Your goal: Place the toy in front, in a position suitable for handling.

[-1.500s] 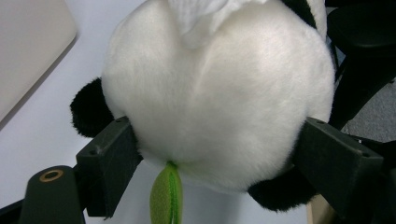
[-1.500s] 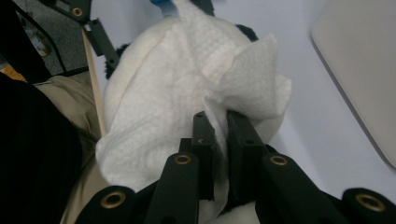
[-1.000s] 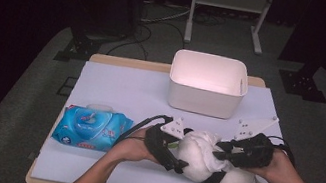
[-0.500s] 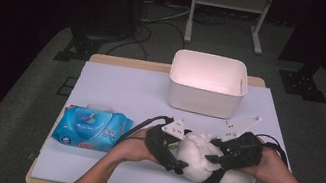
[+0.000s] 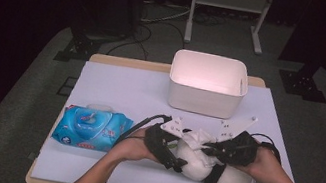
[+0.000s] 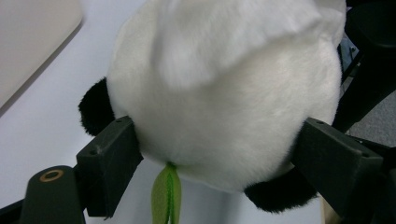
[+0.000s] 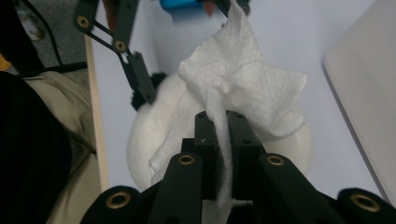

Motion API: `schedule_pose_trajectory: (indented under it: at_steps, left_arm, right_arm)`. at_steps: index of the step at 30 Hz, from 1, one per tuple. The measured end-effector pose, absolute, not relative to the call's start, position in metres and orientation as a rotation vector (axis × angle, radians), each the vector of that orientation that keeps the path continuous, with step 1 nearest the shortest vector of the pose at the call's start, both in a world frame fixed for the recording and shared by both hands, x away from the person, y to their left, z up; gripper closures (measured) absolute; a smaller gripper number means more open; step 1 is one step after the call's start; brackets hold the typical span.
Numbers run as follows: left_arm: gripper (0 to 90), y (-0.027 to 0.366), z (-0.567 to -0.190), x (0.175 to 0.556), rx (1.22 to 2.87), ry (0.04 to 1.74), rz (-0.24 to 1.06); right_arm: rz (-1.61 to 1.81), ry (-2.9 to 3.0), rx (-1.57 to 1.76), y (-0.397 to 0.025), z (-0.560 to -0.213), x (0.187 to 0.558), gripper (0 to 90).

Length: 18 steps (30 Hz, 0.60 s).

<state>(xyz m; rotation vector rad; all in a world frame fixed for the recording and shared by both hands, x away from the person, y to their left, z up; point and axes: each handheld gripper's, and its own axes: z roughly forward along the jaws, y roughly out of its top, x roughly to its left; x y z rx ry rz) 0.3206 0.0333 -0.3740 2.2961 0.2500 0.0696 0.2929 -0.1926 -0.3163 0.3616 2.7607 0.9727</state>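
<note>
White rectangular bin stands at the table's far side, right of centre. Blue wet-wipes pack lies near-left.

1 overhead camera, 2 close gripper cameras share panda.

White plush panda between the left claw's two black jaws, green tag below.
</note>
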Motion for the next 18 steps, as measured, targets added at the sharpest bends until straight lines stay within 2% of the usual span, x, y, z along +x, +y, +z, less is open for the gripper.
schedule_pose_trajectory:
  at_steps: [9,18]
  left_arm:
    - [16.3,0.034,-0.376,0.322,2.291,0.256,0.078]
    - [16.4,0.036,-0.376,0.323,2.273,0.284,0.090]
  right_arm:
    - [0.979,2.819,0.288,-0.167,-0.316,0.291,83.4]
    - [0.939,2.876,0.290,-0.181,-0.326,0.284,83.3]
